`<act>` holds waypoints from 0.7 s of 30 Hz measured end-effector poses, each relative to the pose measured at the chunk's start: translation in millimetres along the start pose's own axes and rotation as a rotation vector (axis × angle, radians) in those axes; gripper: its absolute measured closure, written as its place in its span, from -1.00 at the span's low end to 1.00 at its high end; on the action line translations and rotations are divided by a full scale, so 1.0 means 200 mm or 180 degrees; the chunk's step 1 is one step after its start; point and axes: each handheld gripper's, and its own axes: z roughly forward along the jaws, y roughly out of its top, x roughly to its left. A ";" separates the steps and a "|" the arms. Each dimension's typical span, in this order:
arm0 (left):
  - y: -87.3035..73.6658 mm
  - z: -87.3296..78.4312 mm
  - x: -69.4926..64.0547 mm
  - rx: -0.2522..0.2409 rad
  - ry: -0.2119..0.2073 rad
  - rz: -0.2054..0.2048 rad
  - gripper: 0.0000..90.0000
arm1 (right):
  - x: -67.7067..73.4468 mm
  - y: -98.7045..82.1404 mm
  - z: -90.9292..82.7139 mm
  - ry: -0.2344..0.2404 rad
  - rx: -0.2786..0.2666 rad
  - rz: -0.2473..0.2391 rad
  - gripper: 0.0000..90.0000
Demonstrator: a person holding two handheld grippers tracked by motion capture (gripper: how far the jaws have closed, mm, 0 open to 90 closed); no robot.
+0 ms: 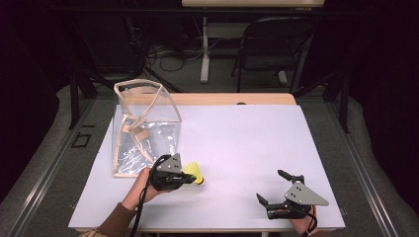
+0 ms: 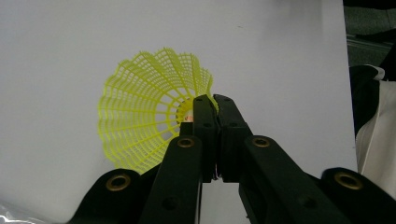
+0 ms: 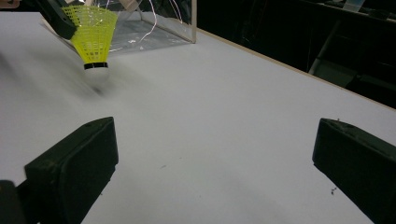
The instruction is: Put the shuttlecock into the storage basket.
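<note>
one shuttlecock (image 2: 144,112) pinched by left tool (image 2: 210,100); right tool (image 1: 277,188) gapes; one bag (image 1: 143,126).

**Room and surroundings**

White rectangular worktop (image 1: 247,143) with a pale wooden far edge, evenly lit. Grey carpeted floor (image 1: 217,79) around it. Beyond it: black folding metal chair (image 1: 274,42), white table leg (image 1: 204,49), tangled dark cables (image 1: 163,52). Background dark; side areas in shadow.

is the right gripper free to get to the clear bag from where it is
Probably yes. The right gripper, jaws open and holding nothing, has bare table between it and the clear bag. But the left gripper, shut on the shuttlecock, sits near that path.
</note>
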 end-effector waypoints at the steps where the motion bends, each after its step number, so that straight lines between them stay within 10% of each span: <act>1: 0.00 0.00 0.00 -0.0002 0.0011 0.0018 0.97 | 0.00 0.00 0.00 -0.0002 0.0000 -0.0001 -1.00; 21: 0.05 -0.06 -0.03 -0.0052 0.0143 0.0124 0.97 | 0.00 0.00 0.00 0.0000 0.0001 -0.0001 -1.00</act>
